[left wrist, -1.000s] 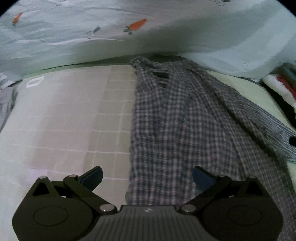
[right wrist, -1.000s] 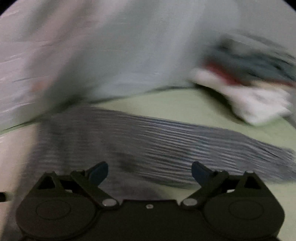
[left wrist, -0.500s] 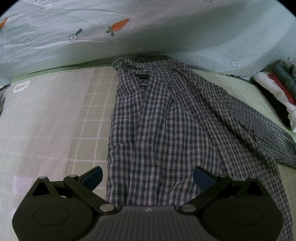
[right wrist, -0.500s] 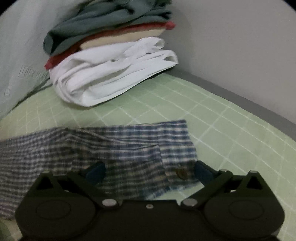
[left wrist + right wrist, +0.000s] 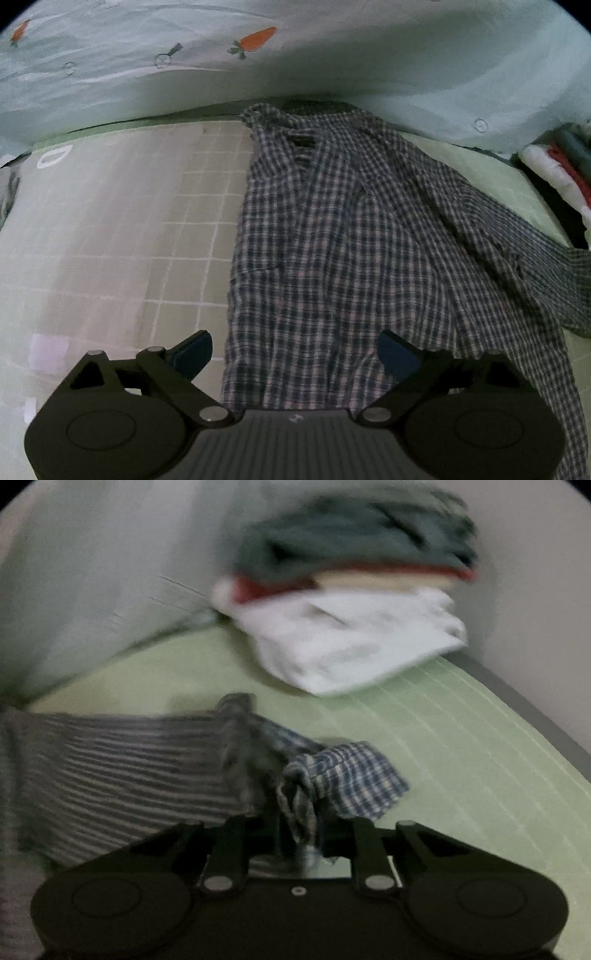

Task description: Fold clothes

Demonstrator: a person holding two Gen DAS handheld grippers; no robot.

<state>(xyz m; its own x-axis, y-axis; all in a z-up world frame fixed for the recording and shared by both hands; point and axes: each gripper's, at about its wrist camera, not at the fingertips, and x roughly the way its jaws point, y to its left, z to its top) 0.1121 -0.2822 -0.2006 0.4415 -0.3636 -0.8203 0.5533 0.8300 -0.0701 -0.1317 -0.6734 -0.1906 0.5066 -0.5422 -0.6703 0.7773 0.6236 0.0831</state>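
The right gripper (image 5: 301,834) pinched the sleeve cuff (image 5: 343,775) of the plaid shirt (image 5: 332,240); the left gripper (image 5: 293,350) hung spread over the shirt's hem. Carrying the cuff low across the shirt's body would likely keep the fold flat.

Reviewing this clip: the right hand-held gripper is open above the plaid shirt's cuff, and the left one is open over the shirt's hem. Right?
Not quite. The right hand-held gripper is shut on the plaid shirt's cuff, as the right wrist view shows. The left hand-held gripper is indeed open over the hem.
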